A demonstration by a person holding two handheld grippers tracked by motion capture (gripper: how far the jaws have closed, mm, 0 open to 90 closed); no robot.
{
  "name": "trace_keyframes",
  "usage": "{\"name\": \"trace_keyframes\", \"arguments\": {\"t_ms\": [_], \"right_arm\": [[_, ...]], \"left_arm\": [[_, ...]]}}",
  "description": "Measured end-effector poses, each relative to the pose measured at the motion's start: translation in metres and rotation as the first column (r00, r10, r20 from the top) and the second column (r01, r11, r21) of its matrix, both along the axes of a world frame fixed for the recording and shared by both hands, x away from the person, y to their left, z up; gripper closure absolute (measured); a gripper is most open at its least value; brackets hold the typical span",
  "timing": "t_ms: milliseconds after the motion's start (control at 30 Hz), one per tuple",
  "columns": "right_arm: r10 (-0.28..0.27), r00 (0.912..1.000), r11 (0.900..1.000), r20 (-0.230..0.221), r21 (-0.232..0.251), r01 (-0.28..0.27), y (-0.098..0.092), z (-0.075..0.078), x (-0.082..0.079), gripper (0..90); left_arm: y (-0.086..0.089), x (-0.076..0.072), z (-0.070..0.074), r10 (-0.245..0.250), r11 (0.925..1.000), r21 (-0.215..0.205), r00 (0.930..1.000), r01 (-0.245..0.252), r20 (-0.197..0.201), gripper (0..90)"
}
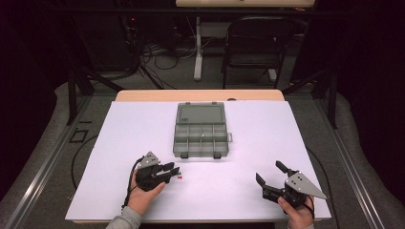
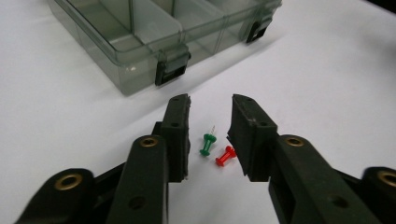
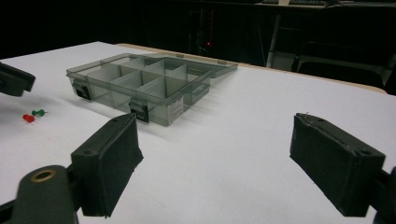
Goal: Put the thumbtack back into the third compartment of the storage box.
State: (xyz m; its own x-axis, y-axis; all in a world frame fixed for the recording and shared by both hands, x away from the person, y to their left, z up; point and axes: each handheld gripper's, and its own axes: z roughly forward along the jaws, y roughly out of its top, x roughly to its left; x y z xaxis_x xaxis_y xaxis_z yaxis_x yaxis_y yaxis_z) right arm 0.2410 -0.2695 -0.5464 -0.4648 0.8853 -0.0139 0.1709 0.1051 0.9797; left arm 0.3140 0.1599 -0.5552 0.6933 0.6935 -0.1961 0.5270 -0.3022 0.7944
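A green pushpin (image 2: 207, 143) and a red pushpin (image 2: 226, 155) lie side by side on the white table sheet. My left gripper (image 2: 211, 100) is low over them with its jaws on either side; the pads do not press on either pin, though the red one lies close to the right jaw. In the high view this gripper (image 1: 172, 169) points right, at the pins (image 1: 179, 177). My right gripper (image 1: 270, 172) rests near the front right with jaws wide apart and nothing between them (image 3: 217, 130). Its view also catches the red pushpin (image 3: 29, 118) and the green pushpin (image 3: 39, 112) at far left.
A smoky clear organizer box (image 1: 200, 153) with several empty compartments stands mid-table, its lid folded open toward the back. Its latched front wall (image 2: 93, 51) is just beyond the left gripper. A folding chair (image 1: 253, 43) and cables are behind the table.
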Motion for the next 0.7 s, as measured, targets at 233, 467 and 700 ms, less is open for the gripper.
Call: {"name": "trace_keyframes", "arguments": {"t_ms": [233, 467, 700], "right_arm": [[-0.008, 1.0000, 1.000, -0.006, 0.010, 0.008, -0.002, 0.000, 0.000, 15.2], [-0.011, 0.9999, 1.000, -0.006, 0.012, 0.011, -0.002, 0.000, 0.000, 15.2], [-0.015, 0.9998, 1.000, -0.013, 0.015, 0.015, -0.002, 0.000, 0.000, 15.2]], "left_arm": [[-0.005, 0.006, -0.007, -0.029, 0.9990, 0.035, 0.9990, 0.030, -0.034, 78.9], [-0.006, 0.006, -0.009, -0.035, 0.9988, 0.034, 0.9982, 0.037, -0.050, 82.5], [-0.006, 0.008, -0.013, -0.009, 0.9985, 0.053, 0.9969, 0.013, -0.078, 84.3]]}}
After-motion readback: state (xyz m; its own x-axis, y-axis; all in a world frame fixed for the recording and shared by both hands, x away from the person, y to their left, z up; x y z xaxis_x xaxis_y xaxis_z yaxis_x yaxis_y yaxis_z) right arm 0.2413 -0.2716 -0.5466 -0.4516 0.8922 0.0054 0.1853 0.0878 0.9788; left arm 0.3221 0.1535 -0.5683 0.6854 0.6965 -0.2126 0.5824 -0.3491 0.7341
